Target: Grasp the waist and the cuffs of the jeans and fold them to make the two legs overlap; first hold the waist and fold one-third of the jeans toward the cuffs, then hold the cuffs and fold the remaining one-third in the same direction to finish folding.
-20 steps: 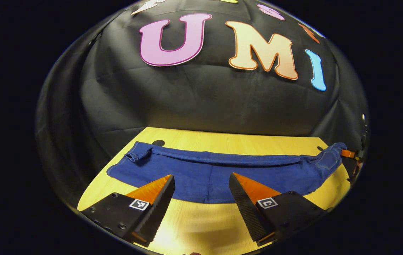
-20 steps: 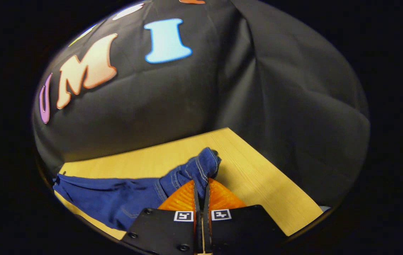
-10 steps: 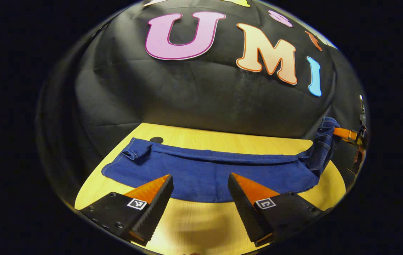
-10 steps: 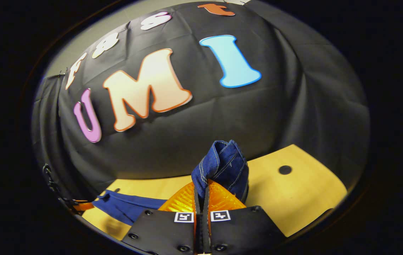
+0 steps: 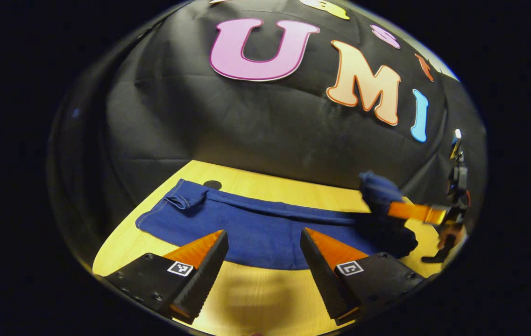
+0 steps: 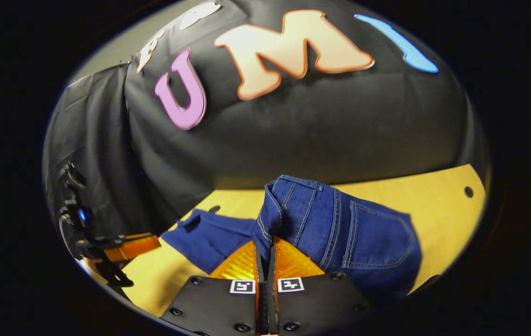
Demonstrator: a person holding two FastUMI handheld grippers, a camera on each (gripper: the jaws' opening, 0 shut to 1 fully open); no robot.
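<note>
Dark blue jeans [image 5: 256,226] lie lengthwise across the wooden table [image 5: 256,298], legs overlapped, with the cuffs [image 5: 179,200] at the left end. My left gripper [image 5: 263,231] hovers open over the near edge of the legs, holding nothing. At the right, my right gripper [image 5: 393,209] is shut on the waist [image 5: 377,189] and holds it lifted above the legs. In the right gripper view the waist [image 6: 288,205] is pinched in my right gripper [image 6: 265,240], and the seat with its back pocket [image 6: 372,238] drapes to the right. My left gripper [image 6: 151,243] sits farther off at the left.
The black cloth wall stands close behind the table on its far and side edges. A small dark hole [image 5: 212,184] marks the tabletop behind the cuffs, and another hole [image 6: 468,191] lies near the far right corner. Bare wood [image 6: 433,196] lies beyond the lifted waist.
My right gripper has lifted the waist off the table's right end and swung it over the legs toward the cuffs. My left gripper stays open, almost unmoved.
</note>
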